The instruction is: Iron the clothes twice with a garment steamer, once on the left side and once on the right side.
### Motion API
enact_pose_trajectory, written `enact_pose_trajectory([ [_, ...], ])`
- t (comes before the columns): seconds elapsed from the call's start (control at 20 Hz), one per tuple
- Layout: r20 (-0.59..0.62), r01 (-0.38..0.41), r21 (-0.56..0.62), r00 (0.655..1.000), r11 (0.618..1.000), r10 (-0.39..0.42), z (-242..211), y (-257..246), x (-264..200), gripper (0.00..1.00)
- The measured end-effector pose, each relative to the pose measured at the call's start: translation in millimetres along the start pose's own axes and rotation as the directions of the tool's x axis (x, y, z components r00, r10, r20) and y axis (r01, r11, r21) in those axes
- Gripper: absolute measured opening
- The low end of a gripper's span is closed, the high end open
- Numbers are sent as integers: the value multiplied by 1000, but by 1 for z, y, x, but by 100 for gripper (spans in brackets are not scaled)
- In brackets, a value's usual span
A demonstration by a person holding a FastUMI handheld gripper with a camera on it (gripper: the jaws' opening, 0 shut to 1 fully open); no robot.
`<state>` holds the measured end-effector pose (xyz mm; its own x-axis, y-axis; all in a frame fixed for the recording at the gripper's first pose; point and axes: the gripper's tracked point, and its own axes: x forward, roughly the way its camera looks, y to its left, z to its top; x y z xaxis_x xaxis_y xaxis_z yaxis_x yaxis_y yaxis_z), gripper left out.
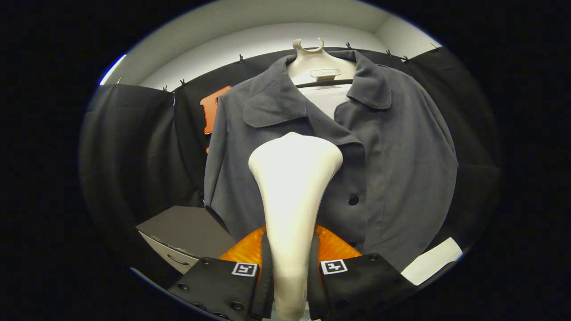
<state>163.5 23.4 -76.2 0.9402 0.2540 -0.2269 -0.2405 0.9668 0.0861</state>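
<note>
Gripper view. Gripper [290,267] has its jaws pinching the garment steamer [292,187] by its handle, one finger on each side, both pressing.

Steamer: cream-white, smooth, glossy. Narrow neck between the fingers, flaring to a broad rounded head at the far end. Head sits against or just in front of the shirt [330,147], approx mid-chest, slightly left of the button placket; cannot tell if touching.

Shirt: dark grey, collared, short sleeves, hung facing the gripper on a pale hanger [312,55] w/ hook at top. Collar spread open, white inner panel showing at neck. Fabric mostly flat, soft folds along left sleeve and hem. One dark button [353,200] visible right of the steamer neck.

Near left, below the shirt hem: grey cabinet [187,232] w/ a drawer front and handle. Near right: a white sheet [430,263], partly tucked behind the shirt edge. Black cloth wall behind everything, white wall above it.
</note>
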Motion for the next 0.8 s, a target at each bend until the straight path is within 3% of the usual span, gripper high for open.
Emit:
enact_pose_trajectory([
  [0.8, -123, 50, 3, 991, 999, -49, -66, -8, 4, 38],
])
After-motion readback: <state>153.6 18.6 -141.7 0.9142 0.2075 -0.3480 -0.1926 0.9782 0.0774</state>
